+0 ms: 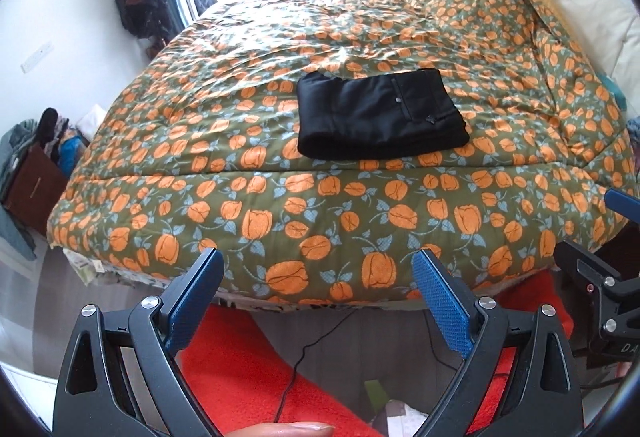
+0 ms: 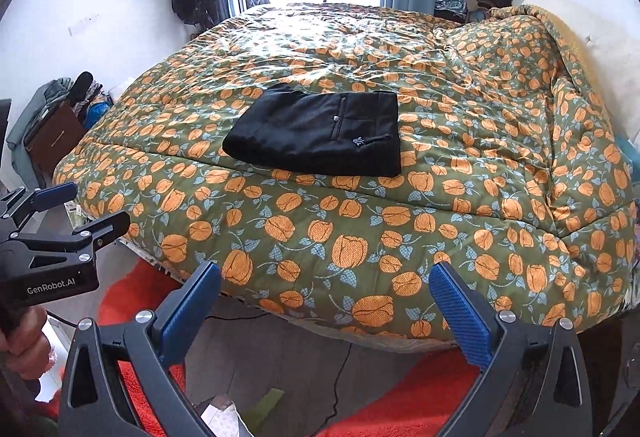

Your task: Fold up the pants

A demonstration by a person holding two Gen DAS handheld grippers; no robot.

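The black pants [image 1: 380, 115] lie folded into a compact rectangle on the bed, back pocket and button facing up; they also show in the right wrist view [image 2: 320, 133]. My left gripper [image 1: 318, 261] is open and empty, held back from the bed's near edge, well short of the pants. My right gripper [image 2: 326, 275] is open and empty, also held off the bed's near edge. The left gripper also shows at the left of the right wrist view [image 2: 92, 209], and the right gripper at the right edge of the left wrist view [image 1: 592, 233].
The bed is covered by a green quilt with orange tulips [image 1: 280, 205], bunched up at the far right by a cream pillow [image 1: 592, 9]. A red rug [image 1: 248, 357] and a black cable [image 1: 304, 353] lie on the floor below. Clothes and a brown box [image 1: 32, 189] stand at left.
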